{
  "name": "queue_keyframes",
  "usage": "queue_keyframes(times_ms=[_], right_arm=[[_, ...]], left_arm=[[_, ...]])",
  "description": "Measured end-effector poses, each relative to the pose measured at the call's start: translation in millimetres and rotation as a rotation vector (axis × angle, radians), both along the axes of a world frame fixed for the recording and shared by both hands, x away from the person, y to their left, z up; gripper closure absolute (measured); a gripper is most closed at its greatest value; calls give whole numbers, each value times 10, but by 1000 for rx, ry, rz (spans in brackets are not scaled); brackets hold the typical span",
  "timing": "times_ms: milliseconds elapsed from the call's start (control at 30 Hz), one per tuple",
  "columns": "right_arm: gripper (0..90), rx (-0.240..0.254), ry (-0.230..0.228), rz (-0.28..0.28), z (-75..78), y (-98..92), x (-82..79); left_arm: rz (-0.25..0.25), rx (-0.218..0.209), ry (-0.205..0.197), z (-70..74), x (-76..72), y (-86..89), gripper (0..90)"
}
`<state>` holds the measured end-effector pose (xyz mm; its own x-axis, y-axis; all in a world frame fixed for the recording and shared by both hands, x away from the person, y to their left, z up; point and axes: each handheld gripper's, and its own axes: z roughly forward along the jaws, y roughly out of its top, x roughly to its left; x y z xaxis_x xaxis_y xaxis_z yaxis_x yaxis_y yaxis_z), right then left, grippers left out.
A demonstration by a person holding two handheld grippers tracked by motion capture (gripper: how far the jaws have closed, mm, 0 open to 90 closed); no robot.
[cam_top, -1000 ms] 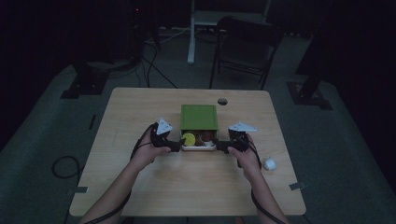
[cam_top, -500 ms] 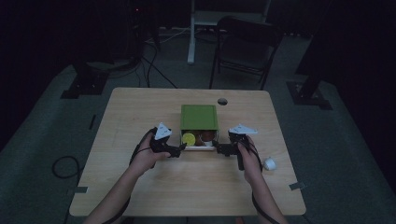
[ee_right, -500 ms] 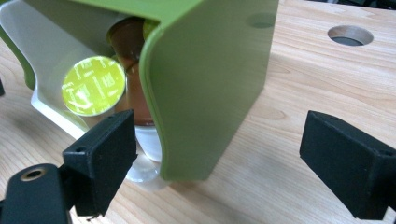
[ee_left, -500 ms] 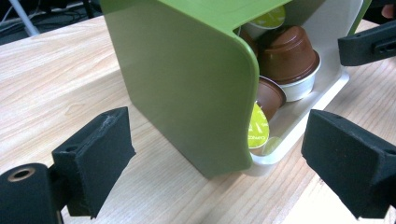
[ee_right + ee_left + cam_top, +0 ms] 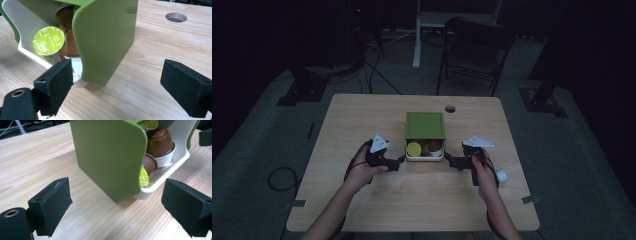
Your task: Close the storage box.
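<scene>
The green box with a white capsule tray [image 5: 425,131] stands mid-table. Left gripper [image 5: 398,162] has moved slightly away, probably; both it and the right gripper [image 5: 449,161] gape wide, empty.

— What does the wooden table [image 5: 362,120] carry toward its far edge?
— A round cable hole [image 5: 450,108], right of the middle. Near the right edge lies a small white object [image 5: 501,175]; what it is cannot be told.
— And beyond the table?
— A dark folding chair [image 5: 474,52] stands on the grey floor [image 5: 257,140], with a white post [image 5: 417,35] to its left. Black cables [image 5: 377,75] trail across the floor at the far left, and another cable loops [image 5: 279,177] near the table's left side.
</scene>
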<state>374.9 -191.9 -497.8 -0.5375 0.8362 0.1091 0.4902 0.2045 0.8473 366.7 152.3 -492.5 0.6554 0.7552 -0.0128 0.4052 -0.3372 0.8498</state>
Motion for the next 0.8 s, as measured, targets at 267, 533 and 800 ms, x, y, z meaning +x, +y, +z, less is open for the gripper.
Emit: queue_keyframes(times_ms=[267, 533, 800], right_arm=[[107, -1, -2, -24, -1, -91, -90], [107, -18, 3, -57, -32, -183, -171], [107, -25, 8, -74, -93, -269, -256]], left_arm=[[24, 3, 11, -24, -79, 129, 91], [59, -1, 15, -60, -136, 278, 91], [88, 0, 29, -107, -200, 411, 91]])
